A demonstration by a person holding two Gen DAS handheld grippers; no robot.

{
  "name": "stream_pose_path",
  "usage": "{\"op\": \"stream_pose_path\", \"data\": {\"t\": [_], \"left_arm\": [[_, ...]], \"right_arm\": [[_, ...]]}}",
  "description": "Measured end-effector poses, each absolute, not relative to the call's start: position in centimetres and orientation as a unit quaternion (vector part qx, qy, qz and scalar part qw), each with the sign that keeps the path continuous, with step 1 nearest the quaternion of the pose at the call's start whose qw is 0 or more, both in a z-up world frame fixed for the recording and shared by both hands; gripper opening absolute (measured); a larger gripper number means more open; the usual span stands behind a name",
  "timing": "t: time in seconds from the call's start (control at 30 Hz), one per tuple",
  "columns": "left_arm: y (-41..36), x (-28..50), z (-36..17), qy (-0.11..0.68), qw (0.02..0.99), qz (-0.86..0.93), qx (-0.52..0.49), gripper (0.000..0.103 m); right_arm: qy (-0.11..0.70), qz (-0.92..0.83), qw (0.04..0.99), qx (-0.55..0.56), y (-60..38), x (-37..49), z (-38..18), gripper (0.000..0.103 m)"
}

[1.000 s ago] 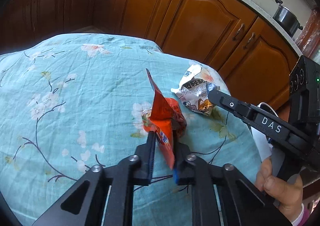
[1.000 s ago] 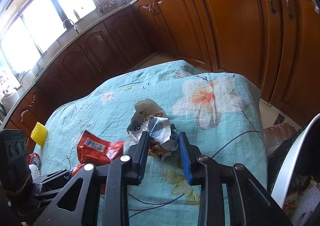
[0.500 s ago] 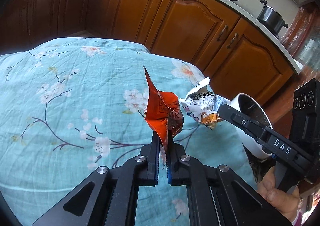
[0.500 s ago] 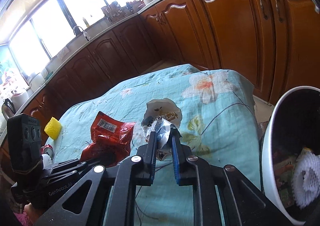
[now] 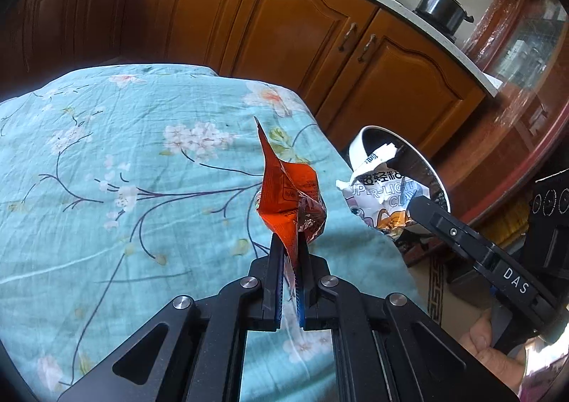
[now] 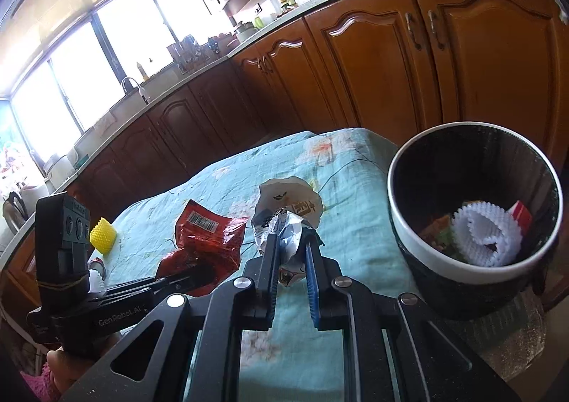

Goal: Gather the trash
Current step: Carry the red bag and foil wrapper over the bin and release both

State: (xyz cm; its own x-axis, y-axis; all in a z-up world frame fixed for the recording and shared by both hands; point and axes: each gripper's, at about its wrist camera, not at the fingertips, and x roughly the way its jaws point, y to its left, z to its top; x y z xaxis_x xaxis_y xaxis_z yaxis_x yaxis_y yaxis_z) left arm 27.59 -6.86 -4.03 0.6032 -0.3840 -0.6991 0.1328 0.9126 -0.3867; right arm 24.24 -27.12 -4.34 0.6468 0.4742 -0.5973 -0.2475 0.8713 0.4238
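Left gripper [image 5: 291, 252] clamped on a red wrapper [image 5: 290, 195], held upright above the desk [image 5: 106, 188] with its floral blue cloth. Right gripper [image 6: 291, 252] closed tight on a crumpled white wrapper [image 6: 284, 224] (printed with cartoon art and the words "light clay"), raised near the right edge of the desk. Just beside that edge, a trash bin [image 6: 402, 224] with white rim and dark inside, already holding white foam netting [image 6: 487, 242] and some scraps. At the far end of the cloth, a small yellow piece [image 6: 103, 234], well apart from both wrappers.
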Motion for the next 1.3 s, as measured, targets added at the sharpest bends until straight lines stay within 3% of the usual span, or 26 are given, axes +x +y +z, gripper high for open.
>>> {"op": "stream_pose_path", "data": {"t": [0.57,1.3], "left_arm": [[-12.8,25.6,-2.5,0.421,0.880,-0.194,-0.100,0.004],[-17.1,27.4,-1.6,0.413,0.884,-0.213,-0.054,0.004]], "right_arm": [[0.355,0.147,0.906,0.179,-32.8,19.4,-4.1,0.014],[0.330,0.106,0.919,0.188,-37.9,19.4,-3.1,0.014]]}}
